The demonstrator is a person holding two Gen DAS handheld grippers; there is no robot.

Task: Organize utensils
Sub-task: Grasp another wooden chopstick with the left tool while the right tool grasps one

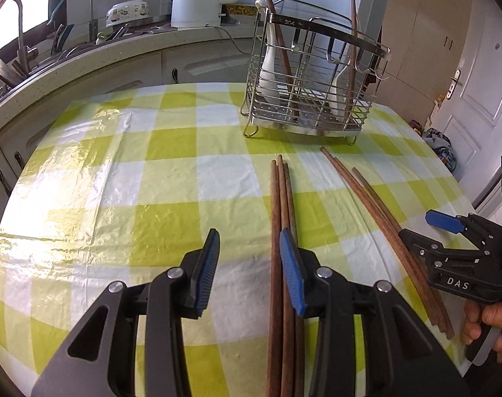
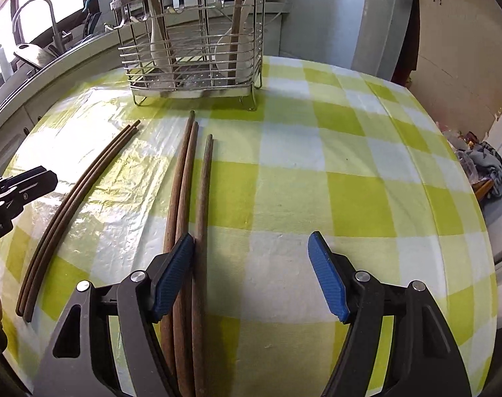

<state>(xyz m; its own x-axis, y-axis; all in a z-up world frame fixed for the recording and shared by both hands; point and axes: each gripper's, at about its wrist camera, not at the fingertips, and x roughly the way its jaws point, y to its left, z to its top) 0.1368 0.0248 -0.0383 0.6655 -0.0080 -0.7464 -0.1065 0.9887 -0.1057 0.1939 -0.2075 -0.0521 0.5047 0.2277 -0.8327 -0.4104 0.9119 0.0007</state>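
tablecloth: green and white check under clear plastic, spread beneath both tools.
left gripper: jaws partly open, nothing between the pads; bare cloth shows in the gap. its right pad sits over the left chopstick group, and contact cannot be told.
right gripper: jaws wide open, nothing held; only cloth between the pads. its left pad lies against or just over the right chopstick group; which of the two cannot be told.
left chopstick group: three brown wooden sticks lying flat, close together, running away from the left gripper toward the rack.
right chopstick group: three sticks lying flat, two touching and one just beside them, running ahead of the right gripper's left finger.
wire rack: steel utensil holder standing on the cloth, ahead of both grippers, beyond the far tips of the sticks. it holds upright chopsticks and white spoons.
hand: grips the right tool's handle, seen at the right edge of the left wrist view.
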